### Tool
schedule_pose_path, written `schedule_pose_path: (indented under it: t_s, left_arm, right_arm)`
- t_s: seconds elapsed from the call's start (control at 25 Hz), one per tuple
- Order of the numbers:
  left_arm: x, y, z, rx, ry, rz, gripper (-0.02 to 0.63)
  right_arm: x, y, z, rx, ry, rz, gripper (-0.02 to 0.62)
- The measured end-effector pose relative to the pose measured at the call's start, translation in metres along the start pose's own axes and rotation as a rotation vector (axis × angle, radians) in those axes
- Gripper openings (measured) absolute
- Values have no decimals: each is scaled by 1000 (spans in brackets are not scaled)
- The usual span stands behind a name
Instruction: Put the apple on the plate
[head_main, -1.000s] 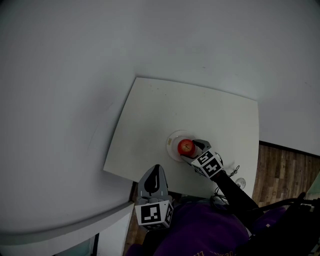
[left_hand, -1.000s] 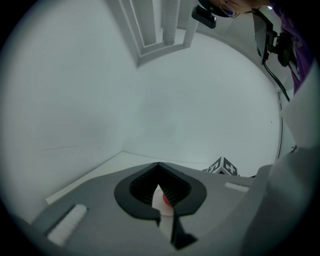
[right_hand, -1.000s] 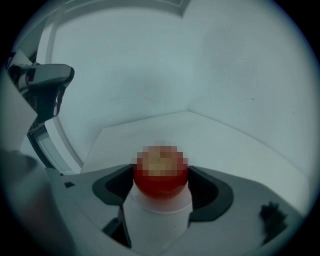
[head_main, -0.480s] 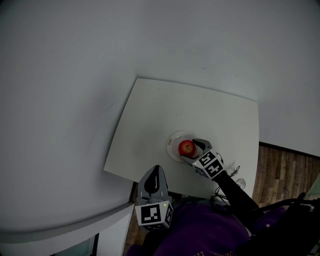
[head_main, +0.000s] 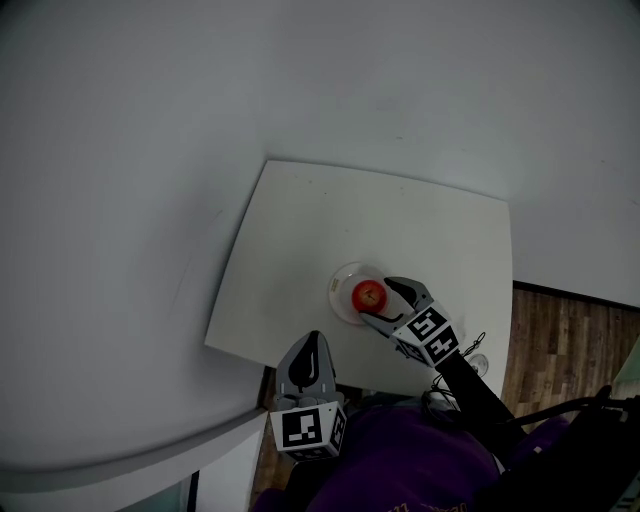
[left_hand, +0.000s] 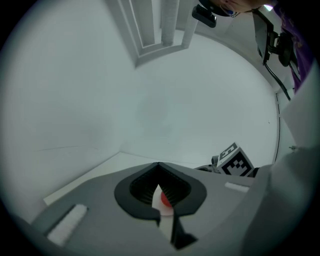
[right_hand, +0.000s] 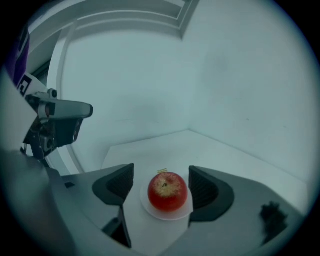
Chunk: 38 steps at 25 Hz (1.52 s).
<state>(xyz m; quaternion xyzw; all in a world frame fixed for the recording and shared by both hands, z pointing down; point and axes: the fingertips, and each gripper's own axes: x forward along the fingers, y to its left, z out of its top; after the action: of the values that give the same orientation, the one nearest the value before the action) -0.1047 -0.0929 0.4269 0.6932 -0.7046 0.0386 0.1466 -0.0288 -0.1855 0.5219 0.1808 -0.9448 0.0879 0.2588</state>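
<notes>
One apple (right_hand: 167, 191) on plate (right_hand: 166, 215); small tag (right_hand: 161, 171) unreadable

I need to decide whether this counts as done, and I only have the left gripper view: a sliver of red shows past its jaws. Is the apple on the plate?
Observer: Yes. The right gripper view shows the apple sitting upright on the small white plate.
Operator: Is the right gripper gripping it?
Observer: No. The right gripper has its jaws apart, one on each side of the apple, with a gap showing on both sides.
Operator: Where on the table is the plate?
Observer: In the head view, it lies in the near half of the white table, on the person's side.
</notes>
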Motion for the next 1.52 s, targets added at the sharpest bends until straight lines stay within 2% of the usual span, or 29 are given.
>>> schedule_pose_path:
  t_s: [0.28,0.4,0.44,0.56,0.6,0.76,1.52]
  left_arm:
    - [3,-10,-2,-2,0,-43,6]
    - [4,-13,-4,0,5,-62,6]
    - [4,-14,-4,1,7,-67,6]
    - [6,-17,-3,5,9,-82,6]
    - [6,-19,-3,7,9,-87,6]
    - [5,-22,-4,11,11,-105,6]
    - [5,-23,-1,11,3,-122,6]
  right_arm:
    - [-35,4,23,22,-98,-52,337]
    - [-48,9,26,-6,-117,-72,326]
    - [-51,9,26,-21,-120,-87,301]
    - [-61,5,26,-37,-129,-143,112]
    - [-64,3,26,-33,-132,-156,70]
    - [-72,1,23,-14,-136,-183,14]
    - [-78,0,22,-8,-128,-208,11]
